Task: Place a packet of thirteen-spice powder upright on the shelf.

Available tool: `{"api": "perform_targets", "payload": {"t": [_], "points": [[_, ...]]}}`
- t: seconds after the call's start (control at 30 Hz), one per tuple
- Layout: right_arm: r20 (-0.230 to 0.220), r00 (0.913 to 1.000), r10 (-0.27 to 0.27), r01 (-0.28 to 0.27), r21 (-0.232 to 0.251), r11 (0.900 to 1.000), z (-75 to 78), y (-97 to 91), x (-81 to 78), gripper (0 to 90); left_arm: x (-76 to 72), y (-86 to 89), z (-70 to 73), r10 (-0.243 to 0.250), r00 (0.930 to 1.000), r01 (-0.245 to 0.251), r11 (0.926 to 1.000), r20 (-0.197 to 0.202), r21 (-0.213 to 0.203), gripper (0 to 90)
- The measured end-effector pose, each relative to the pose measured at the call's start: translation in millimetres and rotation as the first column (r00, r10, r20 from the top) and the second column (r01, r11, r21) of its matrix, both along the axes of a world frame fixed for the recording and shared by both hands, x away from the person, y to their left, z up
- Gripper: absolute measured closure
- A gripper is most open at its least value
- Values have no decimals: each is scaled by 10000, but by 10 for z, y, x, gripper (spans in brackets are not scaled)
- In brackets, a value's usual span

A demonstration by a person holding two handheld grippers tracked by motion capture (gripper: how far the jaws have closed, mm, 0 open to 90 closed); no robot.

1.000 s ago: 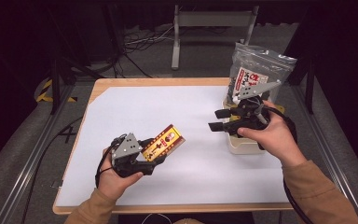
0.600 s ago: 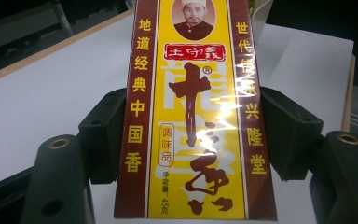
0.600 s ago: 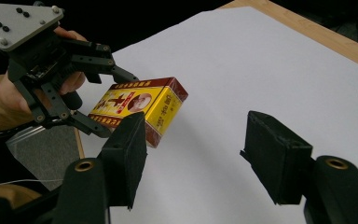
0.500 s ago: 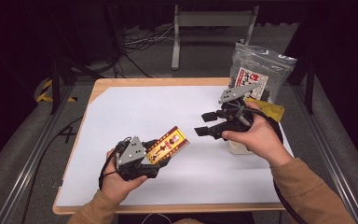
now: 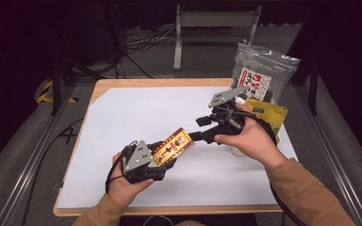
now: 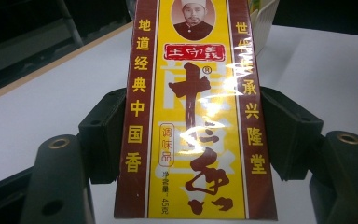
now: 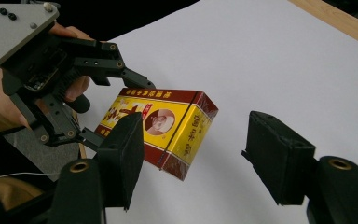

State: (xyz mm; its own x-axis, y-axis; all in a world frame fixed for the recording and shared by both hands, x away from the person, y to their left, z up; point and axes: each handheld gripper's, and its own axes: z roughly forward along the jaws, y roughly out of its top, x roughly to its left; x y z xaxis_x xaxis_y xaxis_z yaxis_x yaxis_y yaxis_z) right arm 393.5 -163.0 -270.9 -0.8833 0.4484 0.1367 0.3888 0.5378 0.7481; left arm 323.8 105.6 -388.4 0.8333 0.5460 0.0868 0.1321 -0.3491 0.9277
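A spice box (image 5: 172, 148) is clamped by the left tongs (image 5: 162, 157); the right tongs (image 5: 199, 128), empty, jaws just widened, at its two o'clock. The box could be knocked loose if approached off-centre.

High view overhead; gripper views close, sharing box (image 5: 172, 148).

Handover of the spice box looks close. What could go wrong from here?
1. The left gripper clamps only the lower part of the yellow-and-maroon box; its long free end sticks out, so a nudge from the right gripper may lever it loose.
2. The right gripper's jaws, just opened, stand empty; one pad sits near the box's corner, so closing now risks a skewed pinch.
3. The glossy wrap may slip.
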Motion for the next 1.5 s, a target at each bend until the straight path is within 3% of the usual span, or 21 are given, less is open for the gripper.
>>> {"api": "perform_targets", "payload": {"t": [0.07, 0.1, 0.23, 0.67, 0.9, 0.93, 1.1, 1.27, 1.5], "points": [[-48, 10000, 2, -2, -73, 10000, 6, 11, 4, 373, 7, -2, -9, -75, 10000, 75, 10000, -16, -40, 323], [-97, 9999, -32, 31, -101, 9999, 5, 21, 5, 372, 7, -16, -34, -110, 9999, 109, 9996, -37, -256, 323], [-185, 9998, -53, 48, -229, 9997, -12, 44, 18, 368, -2, -42, -49, -76, 10000, 75, 9995, -19, -299, 323], [-936, 9956, -101, 46, -591, 9982, -192, 187, 77, 363, -28, -81, -87, -209, 9997, 211, 9996, 111, -211, 323], [-1444, 9892, -245, 142, -720, 9973, -306, 222, 112, 361, -34, -84, -87, -186, 9997, 189, 9997, 169, -176, 323], [-1862, 9822, -242, 120, -661, 9977, -349, 234, 113, 361, -34, -81, -82, -184, 9996, 188, 9997, 205, -157, 323], [-2232, 9745, -247, 127, -550, 9984, -407, 257, 117, 350, -35, -83, -88, -173, 9997, 177, 9997, 185, -185, 323], [-2403, 9706, -133, 9, -518, 9987, -430, 294, 109, 370, -35, -80, -86, -160, 9996, 163, 9997, 217, -176, 323], [-2109, 9775, -43, -58, -473, 9989, -405, 321, 81, 435, -21, -80, -108, -120, 9999, 122, 9999, 106, -110, 321]]}}
